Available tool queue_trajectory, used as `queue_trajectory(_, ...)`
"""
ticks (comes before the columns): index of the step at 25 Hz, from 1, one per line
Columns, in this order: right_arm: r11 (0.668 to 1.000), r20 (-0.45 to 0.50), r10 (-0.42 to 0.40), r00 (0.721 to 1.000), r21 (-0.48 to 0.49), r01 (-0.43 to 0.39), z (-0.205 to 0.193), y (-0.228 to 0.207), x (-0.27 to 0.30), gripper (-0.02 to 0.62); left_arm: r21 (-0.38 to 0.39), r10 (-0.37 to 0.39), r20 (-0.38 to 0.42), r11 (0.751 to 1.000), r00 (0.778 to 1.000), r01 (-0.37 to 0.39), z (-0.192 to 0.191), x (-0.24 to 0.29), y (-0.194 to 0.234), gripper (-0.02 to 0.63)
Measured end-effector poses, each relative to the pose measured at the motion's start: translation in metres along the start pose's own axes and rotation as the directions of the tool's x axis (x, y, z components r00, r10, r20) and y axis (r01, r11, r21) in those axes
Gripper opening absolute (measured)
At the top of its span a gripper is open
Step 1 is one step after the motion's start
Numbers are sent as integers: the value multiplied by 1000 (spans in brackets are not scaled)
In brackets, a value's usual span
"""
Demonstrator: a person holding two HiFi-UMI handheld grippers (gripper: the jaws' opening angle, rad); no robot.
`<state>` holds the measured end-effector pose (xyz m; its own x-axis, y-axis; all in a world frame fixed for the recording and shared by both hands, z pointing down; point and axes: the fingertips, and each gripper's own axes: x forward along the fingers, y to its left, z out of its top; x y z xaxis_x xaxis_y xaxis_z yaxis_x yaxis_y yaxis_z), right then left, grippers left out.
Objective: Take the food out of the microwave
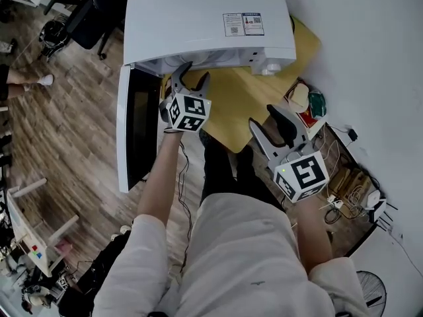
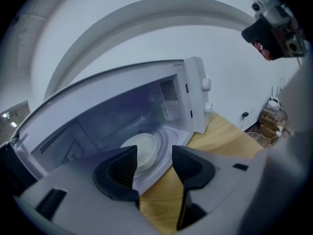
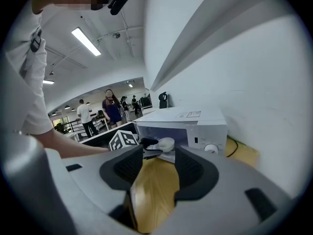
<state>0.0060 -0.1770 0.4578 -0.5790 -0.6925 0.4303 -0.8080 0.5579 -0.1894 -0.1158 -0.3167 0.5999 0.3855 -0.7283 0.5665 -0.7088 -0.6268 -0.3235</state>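
Note:
The white microwave (image 1: 205,18) stands on a yellow table (image 1: 238,111), its door (image 1: 131,131) swung open to the left. Inside, on the turntable, sits a white bowl (image 2: 143,150), which also shows in the right gripper view as a white bowl (image 3: 166,143) at the opening. My left gripper (image 1: 193,74) is at the mouth of the cavity, open, and in its own view the left gripper (image 2: 155,153) has nothing between its jaws; the bowl lies just beyond them. My right gripper (image 1: 262,115) hangs open over the table's near edge, and its own view shows the right gripper (image 3: 159,155) empty.
Right of the table, against the white wall, lie small red and green items (image 1: 309,104) and a tangle of cables (image 1: 344,193). A fan (image 1: 370,296) stands at the bottom right. Wooden floor (image 1: 73,131) lies left of the door. People (image 3: 111,106) stand far back in the room.

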Motion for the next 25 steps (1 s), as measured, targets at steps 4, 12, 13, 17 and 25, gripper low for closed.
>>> queue_trajectory(4, 1000, -4, -11, 1000, 14, 11, -3, -5, 2, 189, 58, 12, -26, 998, 1000, -10, -8, 14, 4, 203)
queue_trajectory(12, 999, -18, -29, 999, 31, 29, -12, -12, 3, 189, 181, 47, -70, 983, 996, -33, -21, 33, 7, 202)
queue_trajectory(13, 999, -20, -32, 999, 33, 32, -12, -12, 2, 189, 197, 51, -74, 980, 996, -35, -22, 34, 7, 202)
queue_trajectory(17, 999, -20, -39, 999, 37, 40, -14, -13, -1, 189, 249, 73, -80, 967, 994, -51, -25, 37, 8, 202)
queue_trajectory(25, 998, -35, -46, 998, 46, 47, -18, -14, 0, 189, 369, 136, -81, 924, 987, -97, -27, 44, 15, 178)
